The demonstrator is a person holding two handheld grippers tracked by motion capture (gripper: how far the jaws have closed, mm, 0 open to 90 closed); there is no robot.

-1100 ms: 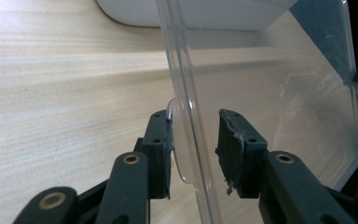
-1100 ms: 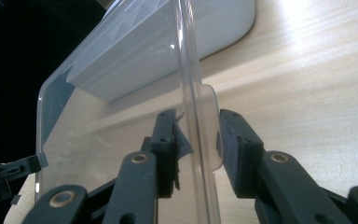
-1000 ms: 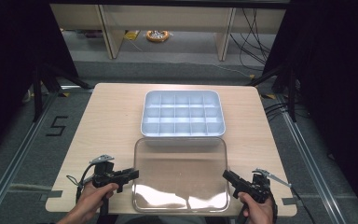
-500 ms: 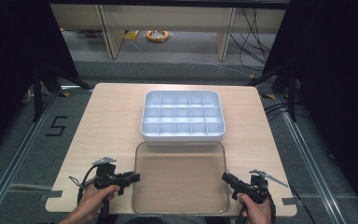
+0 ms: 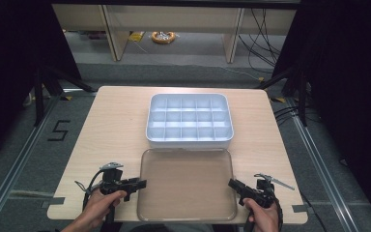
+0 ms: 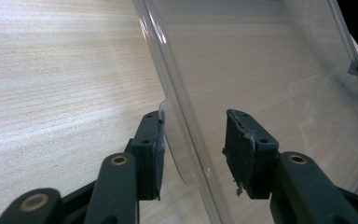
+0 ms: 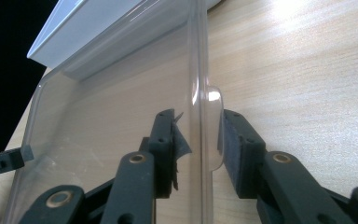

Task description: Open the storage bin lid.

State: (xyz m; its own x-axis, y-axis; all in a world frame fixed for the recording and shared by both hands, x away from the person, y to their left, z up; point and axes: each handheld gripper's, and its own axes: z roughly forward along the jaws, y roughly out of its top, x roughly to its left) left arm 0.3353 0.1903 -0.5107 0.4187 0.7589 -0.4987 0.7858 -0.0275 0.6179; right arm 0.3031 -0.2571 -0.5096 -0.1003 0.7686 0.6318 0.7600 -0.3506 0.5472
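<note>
One clear lid (image 5: 187,184) lies flat on the table (image 5: 111,125), just in front of one white compartment tray (image 5: 189,121). The left gripper (image 6: 193,144) has just been spreading, the lid's side tab loose between its jaws. The right gripper (image 7: 198,140) pinches the opposite tab.

A pale grey-blue plastic compartment tray (image 5: 189,121) sits on the light, fine-grained wooden table (image 5: 111,130). The clear plastic lid (image 5: 187,186) is colourless (wood grain shows through it). Both the left gripper (image 5: 137,184) and right gripper (image 5: 233,184) are black, with brass-coloured rivets.
</note>
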